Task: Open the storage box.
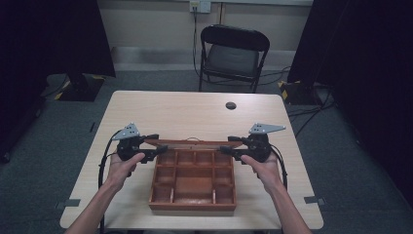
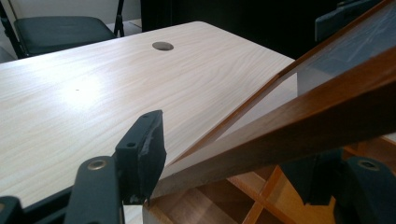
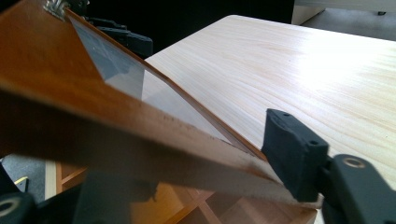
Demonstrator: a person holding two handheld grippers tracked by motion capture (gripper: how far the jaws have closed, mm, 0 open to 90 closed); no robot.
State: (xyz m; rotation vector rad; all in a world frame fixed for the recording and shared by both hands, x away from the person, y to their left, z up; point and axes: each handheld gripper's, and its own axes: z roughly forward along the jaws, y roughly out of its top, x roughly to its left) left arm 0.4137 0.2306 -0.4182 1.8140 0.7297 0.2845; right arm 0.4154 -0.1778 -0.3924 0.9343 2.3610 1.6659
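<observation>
A brown wooden box [image 1: 192,205] with several open compartments stands at the near middle of the table. Its glass-paned lid [image 1: 187,143] is lifted off the box's top at the far side, tilted up. My left gripper [image 1: 160,151] clamps the lid's left end and my right gripper [image 1: 225,150] clamps its right end. In the left gripper view the lid's frame [image 2: 299,116] runs between the jaws of my left gripper [image 2: 231,161], with one pad [image 2: 142,149] against it. In the right gripper view the lid's frame [image 3: 70,102] crosses my right gripper [image 3: 201,172] the same way.
The pale wooden table [image 1: 195,112] has a round cable hole [image 1: 231,105] near its far edge. A black folding chair [image 1: 234,53] stands behind the table. Dark curtains hang at both sides, with cables on the floor at the right.
</observation>
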